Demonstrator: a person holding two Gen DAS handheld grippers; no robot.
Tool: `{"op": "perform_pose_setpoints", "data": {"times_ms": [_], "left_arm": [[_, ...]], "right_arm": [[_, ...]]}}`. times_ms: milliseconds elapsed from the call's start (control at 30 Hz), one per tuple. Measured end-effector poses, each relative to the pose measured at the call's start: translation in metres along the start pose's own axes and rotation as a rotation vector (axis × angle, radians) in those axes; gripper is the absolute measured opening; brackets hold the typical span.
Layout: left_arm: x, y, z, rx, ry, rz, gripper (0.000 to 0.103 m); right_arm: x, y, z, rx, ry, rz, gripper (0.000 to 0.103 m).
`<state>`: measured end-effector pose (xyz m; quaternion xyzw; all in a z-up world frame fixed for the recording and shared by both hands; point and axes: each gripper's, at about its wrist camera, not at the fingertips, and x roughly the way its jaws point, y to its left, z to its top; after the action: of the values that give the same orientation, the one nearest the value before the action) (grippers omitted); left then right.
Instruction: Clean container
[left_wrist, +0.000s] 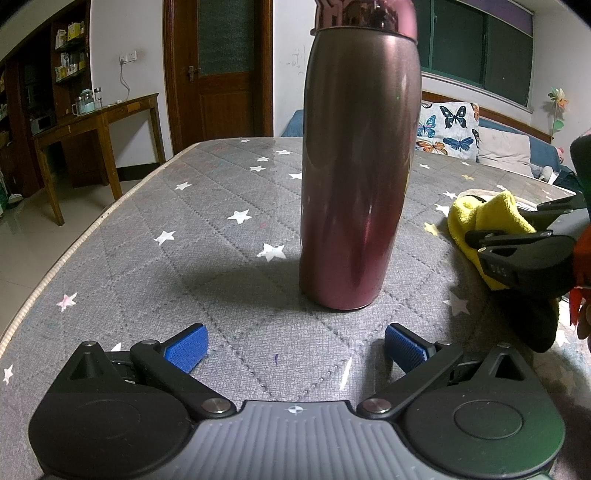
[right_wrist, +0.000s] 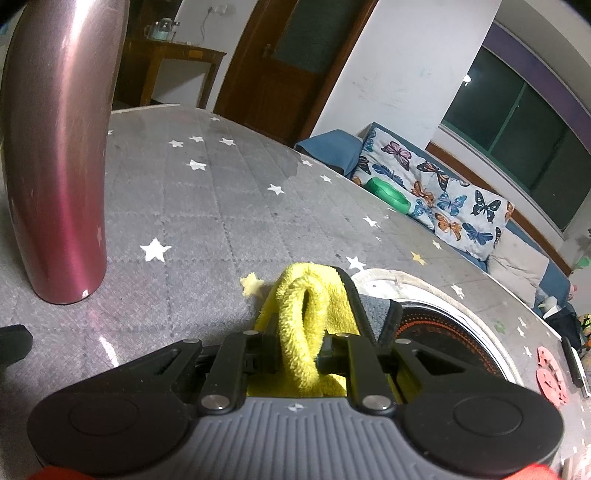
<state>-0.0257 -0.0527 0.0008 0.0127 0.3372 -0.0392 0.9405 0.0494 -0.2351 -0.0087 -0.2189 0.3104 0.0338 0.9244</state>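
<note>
- On the table (left_wrist: 147, 229): pink flask (left_wrist: 358, 177) upright, top cut off.
- Left gripper (left_wrist: 293, 349) spread, empty.
- Right gripper (right_wrist: 301, 310) pinches yellow cloth (right_wrist: 303, 332); fingertips hidden.
- Green bottle (right_wrist: 388, 194) only in right view, far edge.

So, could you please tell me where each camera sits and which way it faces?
Left wrist: on the left gripper, low over the grey table, facing the upright flask; its own open blue-padded fingers show, and the right gripper at the right edge.
Right wrist: on the right gripper, facing across the table toward the sofa; its fingers are shut on the yellow cloth.
Shared: flask, cloth, table.
</note>
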Motion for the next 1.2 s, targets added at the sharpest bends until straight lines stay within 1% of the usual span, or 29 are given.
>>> {"op": "perform_pose_setpoints", "data": {"times_ms": [233, 333, 533, 700, 867, 1067, 1200], "left_arm": [[0.000, 0.000, 0.000, 0.000, 0.000, 0.000, 0.103], [0.000, 0.000, 0.000, 0.001, -0.002, -0.006, 0.103], [0.000, -0.001, -0.001, 0.001, -0.002, -0.005, 0.103], [-0.001, -0.001, -0.001, 0.001, -0.002, -0.005, 0.103], [-0.001, -0.002, -0.001, 0.001, 0.001, -0.005, 0.103], [-0.003, 0.003, 0.007, 0.004, 0.028, -0.015, 0.103], [-0.014, 0.012, 0.016, 0.010, -0.001, -0.035, 0.103]], "right_arm": [[0.002, 0.007, 0.005, -0.018, 0.022, -0.031, 0.015], [0.000, 0.007, 0.005, -0.005, 0.036, -0.028, 0.015], [-0.013, -0.002, 0.001, 0.059, 0.060, 0.035, 0.015], [-0.031, -0.013, -0.004, 0.111, 0.047, 0.125, 0.015], [-0.045, -0.022, -0.007, 0.131, 0.019, 0.259, 0.015], [-0.047, -0.034, -0.006, 0.174, 0.004, 0.431, 0.015], [-0.051, -0.043, -0.003, 0.217, -0.024, 0.527, 0.015]]}}
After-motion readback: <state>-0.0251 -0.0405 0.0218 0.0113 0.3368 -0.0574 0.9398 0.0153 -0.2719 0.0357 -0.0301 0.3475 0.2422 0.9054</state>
